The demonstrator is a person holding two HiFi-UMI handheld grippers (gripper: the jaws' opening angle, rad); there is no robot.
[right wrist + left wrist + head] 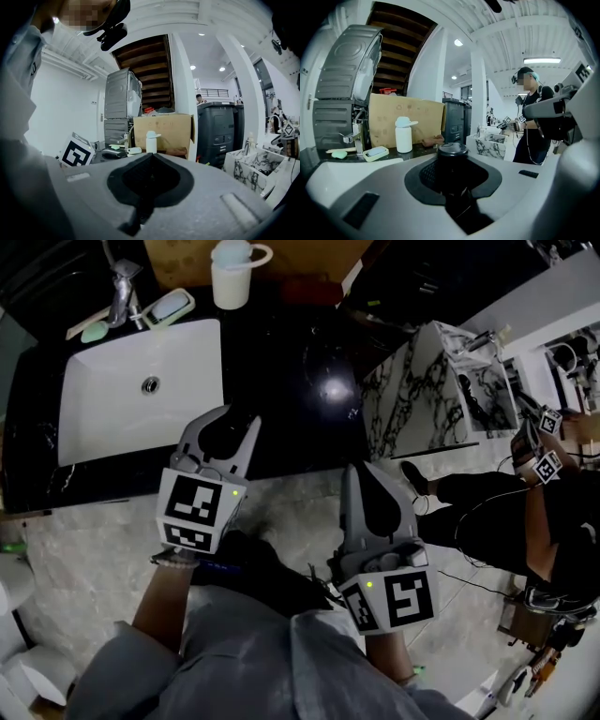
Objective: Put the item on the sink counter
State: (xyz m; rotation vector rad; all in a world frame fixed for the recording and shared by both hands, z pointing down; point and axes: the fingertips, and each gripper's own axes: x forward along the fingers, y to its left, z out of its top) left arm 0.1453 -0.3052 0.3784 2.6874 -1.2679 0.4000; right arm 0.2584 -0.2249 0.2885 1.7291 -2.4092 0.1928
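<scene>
Head view shows us the left claw [234,420] clamped on a dark container [225,435], which sits between its two jaws. Both hang over the near edge of the black table [309,381]. The white sink basin [141,381] lies just ahead and to the left of that claw. Farther ahead of it stand a faucet [122,287], a soap dish [171,306] and a white bottle [230,277]. We cannot tell whether the container touches the table. The right claw [364,474] is beside the left one, off the table's edge, with its jaws together. The only print we can make out is the black-and-white square markers on each claw's cube.

Left gripper view gives us the dark container [451,150] upright in the left claw [452,164]. The pads press on its sides and its round lid rises above them. Ahead and to the left of the claw are the white bottle [403,135] and the soap dish [376,153]. A cardboard box [405,119] stands behind them, and its faint print is too dim for us to read. A person [532,122] stands ahead to the right.

Right gripper view has the right claw [150,161] closed narrow, with nothing between the jaws. The left claw's marker cube [76,152] is to its left. The white bottle [151,141] is straight ahead.
</scene>
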